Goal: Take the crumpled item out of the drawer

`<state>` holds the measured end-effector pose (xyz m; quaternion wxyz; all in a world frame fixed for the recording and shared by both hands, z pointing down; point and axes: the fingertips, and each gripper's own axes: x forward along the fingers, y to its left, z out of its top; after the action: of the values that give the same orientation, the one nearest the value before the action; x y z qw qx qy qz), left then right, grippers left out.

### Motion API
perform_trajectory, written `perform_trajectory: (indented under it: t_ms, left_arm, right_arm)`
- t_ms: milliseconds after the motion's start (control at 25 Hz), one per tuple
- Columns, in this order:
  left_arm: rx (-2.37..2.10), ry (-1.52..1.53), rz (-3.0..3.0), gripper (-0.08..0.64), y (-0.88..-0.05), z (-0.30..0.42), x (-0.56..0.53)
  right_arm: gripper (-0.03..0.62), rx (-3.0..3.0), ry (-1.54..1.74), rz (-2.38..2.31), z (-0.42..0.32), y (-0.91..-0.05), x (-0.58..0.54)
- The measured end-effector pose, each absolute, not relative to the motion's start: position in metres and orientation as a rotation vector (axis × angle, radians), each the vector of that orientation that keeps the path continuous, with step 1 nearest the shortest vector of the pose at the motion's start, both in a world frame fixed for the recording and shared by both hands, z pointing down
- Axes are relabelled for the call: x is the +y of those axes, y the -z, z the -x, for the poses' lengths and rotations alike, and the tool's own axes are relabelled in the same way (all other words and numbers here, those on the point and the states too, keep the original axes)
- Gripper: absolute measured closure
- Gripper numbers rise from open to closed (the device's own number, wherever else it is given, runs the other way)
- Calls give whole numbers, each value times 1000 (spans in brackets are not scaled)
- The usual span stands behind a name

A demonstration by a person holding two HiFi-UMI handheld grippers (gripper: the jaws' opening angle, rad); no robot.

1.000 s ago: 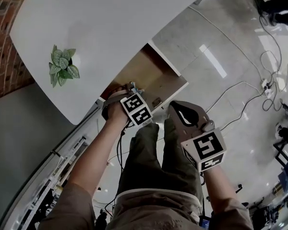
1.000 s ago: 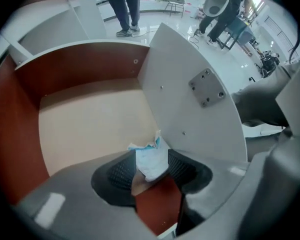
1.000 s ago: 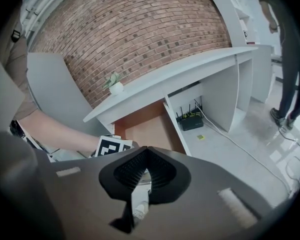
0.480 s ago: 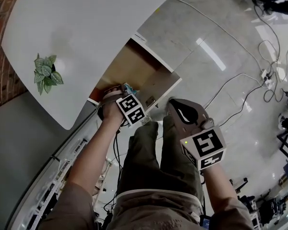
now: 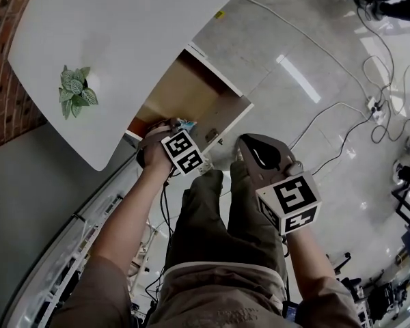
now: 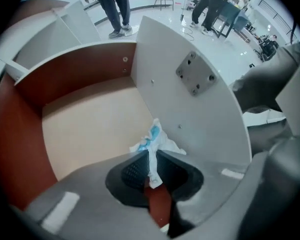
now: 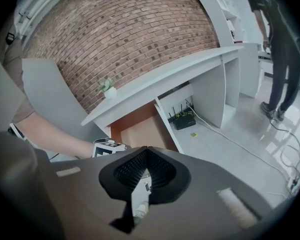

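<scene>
L gripper (image 6: 149, 160): jaws closed on the crumpled item (image 6: 153, 140); pinching a thin tail of it, with the bulk sticking out past the tips
Item: white w/ blue patches, looking like tissue or thin wrap; sitting inside the open drawer (image 6: 87, 126), close to its white side panel; cannot tell if it is touching the drawer floor
Head view: L gripper (image 5: 178, 130) is reaching in at the drawer's (image 5: 184, 91) near edge, under the desk (image 5: 123, 33); a scrap of the item (image 5: 186, 123) is showing at the tips
R gripper (image 7: 146, 153): jaws together, holding nothing; hanging well apart from the drawer, over the person's legs (image 5: 258, 157)
Handling, est.: very light, soft, no stiffness; prob. compressing flat under the pads; tearing is the risk, not slipping
Grip pt: the pinch is sitting on a narrow twist; a deeper bite into the bunched middle would be safer if it starts to shred
Clearance: the item is hanging near the side panel; loose folds could be catching there on the way out
Plant (image 5: 76, 93): on the desk, well clear
</scene>
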<state>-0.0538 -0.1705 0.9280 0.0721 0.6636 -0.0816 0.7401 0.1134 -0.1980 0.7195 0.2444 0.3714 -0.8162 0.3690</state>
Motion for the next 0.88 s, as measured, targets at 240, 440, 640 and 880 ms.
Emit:
perform_trajectory:
  t_ms: [240,440,640,880]
  left_arm:
    - [-435,-2029,-2095,515,-874,39,-177]
    - [-537,-1915,-2149,515,-821,35,-177]
    - [-634,-1723,-2218,514,-757,33,-174]
    - [-792,-1567,-2323,514,-667,41,-190]
  right_arm:
    - [565,-2278,-913,-978,-101,-678,-197]
    - [565,-2317,-877,-1002,-93,-630,-198]
    - [565,-2363,-826,-1045,-85,-572,-200]
    - [565,-2469,-673,-1045,-71,-488,-200]
